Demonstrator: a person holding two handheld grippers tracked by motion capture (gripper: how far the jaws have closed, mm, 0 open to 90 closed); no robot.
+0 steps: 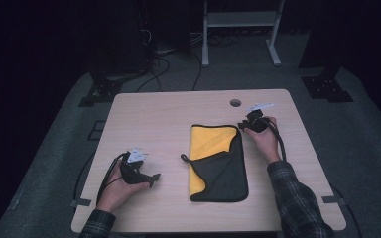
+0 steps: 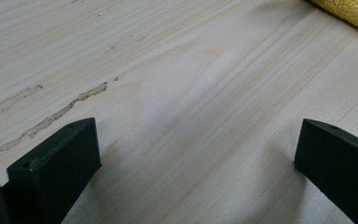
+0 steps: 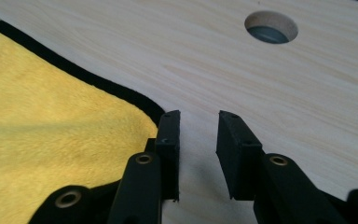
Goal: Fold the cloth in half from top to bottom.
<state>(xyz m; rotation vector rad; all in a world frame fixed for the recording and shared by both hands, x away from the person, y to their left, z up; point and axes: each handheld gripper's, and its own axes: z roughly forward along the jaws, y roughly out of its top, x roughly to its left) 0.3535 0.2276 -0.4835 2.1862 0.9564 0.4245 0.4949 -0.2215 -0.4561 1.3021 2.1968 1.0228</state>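
Observation:
A yellow cloth with a black back [image 1: 217, 161] lies folded on the wooden table [image 1: 154, 119], its lower right flap turned over dark side up. My right gripper [image 1: 241, 126] sits at the cloth's far right corner. In the right gripper view its jaws [image 3: 198, 126] stand a narrow gap apart over bare wood, with the cloth's black-edged corner [image 3: 51, 116] just beside one jaw and nothing between them. My left gripper [image 1: 154, 179] rests low at the table's near left, well apart from the cloth. Its jaws [image 2: 198, 140] are wide open over bare wood, with a yellow cloth edge [image 2: 349, 11] far off.
A round cable hole [image 1: 235, 103] [image 3: 270, 27] lies in the table just beyond the right gripper. Pale scuff marks [image 2: 56, 114] streak the wood near the left gripper. Beyond the table, a metal stand [image 1: 240, 20] and cables [image 1: 158, 69] sit on the dark floor.

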